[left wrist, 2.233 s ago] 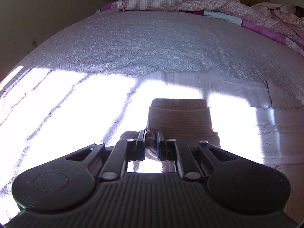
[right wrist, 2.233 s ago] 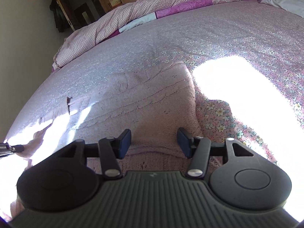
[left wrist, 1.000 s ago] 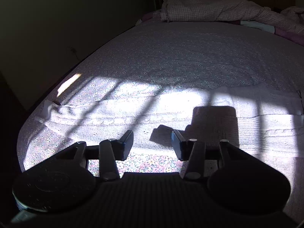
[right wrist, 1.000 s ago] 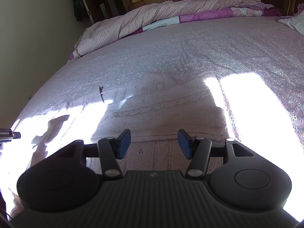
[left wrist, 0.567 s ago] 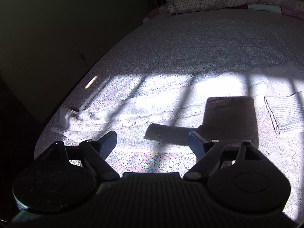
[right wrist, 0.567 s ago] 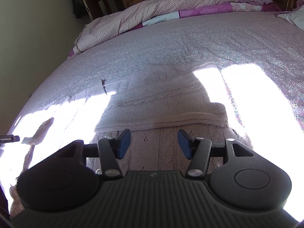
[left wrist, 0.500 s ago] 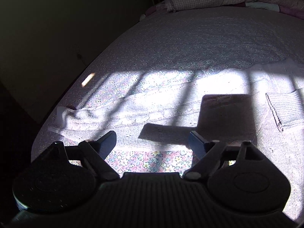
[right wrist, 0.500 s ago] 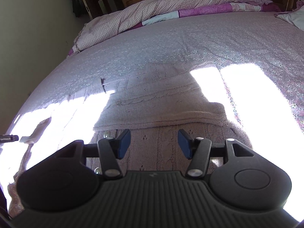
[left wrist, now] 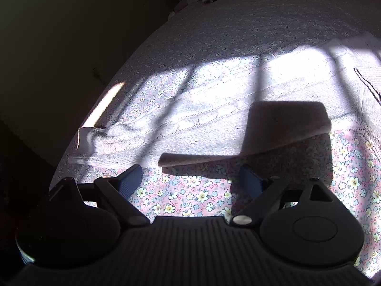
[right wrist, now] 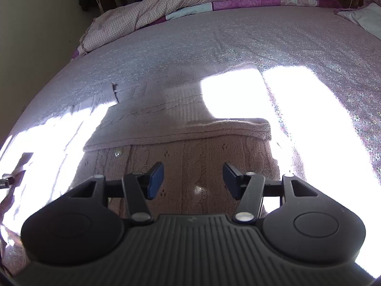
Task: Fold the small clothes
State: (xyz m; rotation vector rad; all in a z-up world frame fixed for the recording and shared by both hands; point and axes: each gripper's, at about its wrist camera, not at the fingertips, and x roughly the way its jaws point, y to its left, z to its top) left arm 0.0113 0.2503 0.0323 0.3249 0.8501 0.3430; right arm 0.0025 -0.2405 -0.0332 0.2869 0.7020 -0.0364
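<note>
A pale pink cable-knit sweater (right wrist: 190, 147) lies spread on the floral bed sheet (right wrist: 238, 43). One sleeve (right wrist: 181, 128) is folded across its body. In the left wrist view the other sleeve (left wrist: 190, 124) stretches left to its cuff (left wrist: 85, 143), and a folded cuff (left wrist: 285, 121) lies in shadow on it. My left gripper (left wrist: 190, 181) is open and empty, just above the sheet in front of this sleeve. My right gripper (right wrist: 193, 178) is open and empty, hovering over the sweater's lower body.
A rumpled checked quilt (right wrist: 166, 7) with a purple band lies along the far end of the bed. A white pillow (right wrist: 362, 16) sits at the far right. The bed's left edge (left wrist: 78, 128) drops off by a dark wall. Strong sun patches glare on the sheet.
My left gripper let go of the sleeve cuff, opened wide and moved left toward the outstretched sleeve. My right gripper stayed open and drew back over the sweater's lower body.
</note>
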